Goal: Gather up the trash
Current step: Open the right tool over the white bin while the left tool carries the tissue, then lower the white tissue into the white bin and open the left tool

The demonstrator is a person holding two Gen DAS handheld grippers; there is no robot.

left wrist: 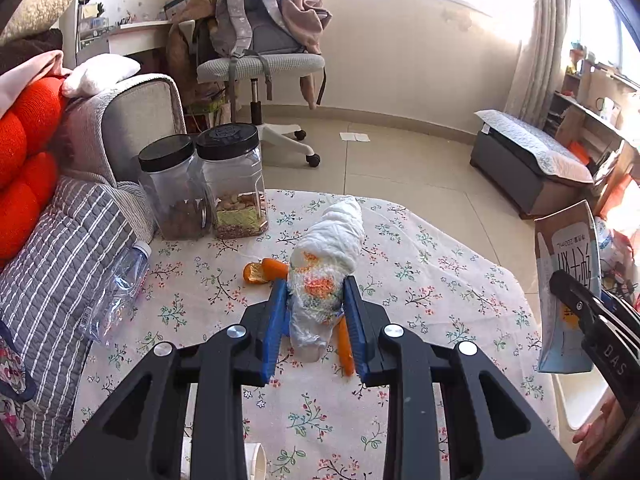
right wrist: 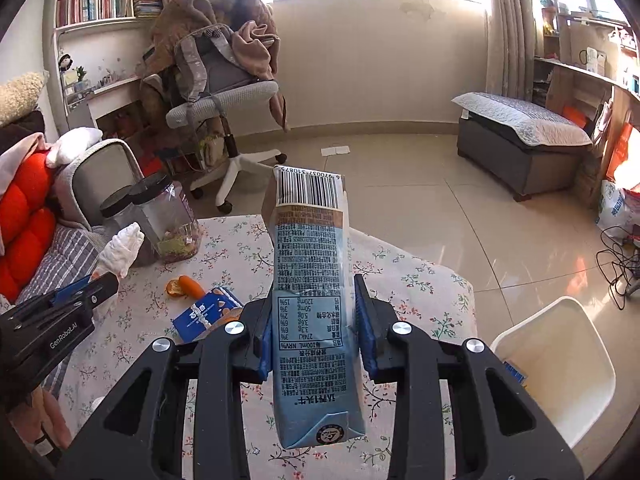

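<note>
While both claws were loaded | left gripper (left wrist: 316, 322) clamped on tissue wad (left wrist: 326, 264) — above table (left wrist: 440, 280) | right gripper (right wrist: 316, 330) clamped on milk carton (right wrist: 310, 300), long axis along fingers — white bin (right wrist: 560, 364) lay right, nearer that hand.

Your left claw (left wrist: 316, 300) holds a wad of tissue (left wrist: 328, 256) above the surface (left wrist: 440, 280), and your right claw (right wrist: 316, 320) holds a carton (right wrist: 310, 300) upright, off to its right. Behind the wad, 2 jars (left wrist: 208, 184) stand side by side at the surface's far left corner. Peel pieces (left wrist: 262, 270) lie between jars and wad. A bin (right wrist: 560, 368) sits on the floor, right of the surface.
</note>
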